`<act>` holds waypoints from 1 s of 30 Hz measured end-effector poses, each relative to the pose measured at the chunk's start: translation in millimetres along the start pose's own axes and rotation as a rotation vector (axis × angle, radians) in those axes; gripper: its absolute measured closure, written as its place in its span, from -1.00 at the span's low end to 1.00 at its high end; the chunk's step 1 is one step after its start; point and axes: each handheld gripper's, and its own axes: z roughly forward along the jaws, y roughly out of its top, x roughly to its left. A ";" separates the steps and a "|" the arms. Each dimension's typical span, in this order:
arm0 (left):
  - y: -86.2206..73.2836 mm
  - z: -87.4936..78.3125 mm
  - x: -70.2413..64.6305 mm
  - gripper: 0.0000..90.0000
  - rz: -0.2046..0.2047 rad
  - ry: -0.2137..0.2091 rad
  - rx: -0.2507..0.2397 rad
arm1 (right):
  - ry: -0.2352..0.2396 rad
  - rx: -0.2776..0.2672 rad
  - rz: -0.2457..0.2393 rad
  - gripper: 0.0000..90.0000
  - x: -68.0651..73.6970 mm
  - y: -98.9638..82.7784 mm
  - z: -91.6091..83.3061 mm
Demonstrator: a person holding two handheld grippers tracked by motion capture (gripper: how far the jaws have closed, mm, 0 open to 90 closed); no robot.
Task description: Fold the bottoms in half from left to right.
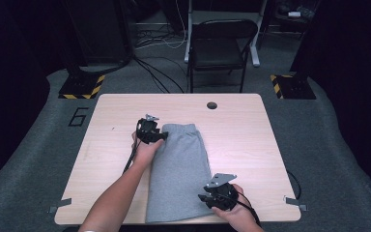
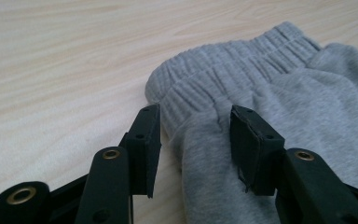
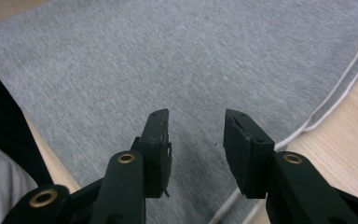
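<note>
Shorts (image 1: 179,169) lie flat on the table (image 1: 251,145), reaching its near edge; left gripper (image 2: 196,135) spread around the waistband corner, right gripper (image 3: 196,140) spread over the hem.

Rectangular light wooden table (image 1: 251,130) with rounded corners in the middle of the scene, small round dark hole (image 1: 211,105) near its far edge. Grey carpeted floor (image 1: 338,159) all around, marked with a dark digit "6" (image 1: 78,116) to the left. Black folding metal chair (image 1: 220,46) beyond the far edge. Two black stand bases with yellow-and-black hazard stripes (image 1: 82,87), (image 1: 292,86) far left and far right. Loose cables (image 1: 157,38) across the far floor. Dark surroundings.
</note>
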 end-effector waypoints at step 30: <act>-6.9 21.3 5.0 0.73 0.021 0.028 0.047 | -0.048 0.079 0.096 0.52 -0.4 -23.7 -8.3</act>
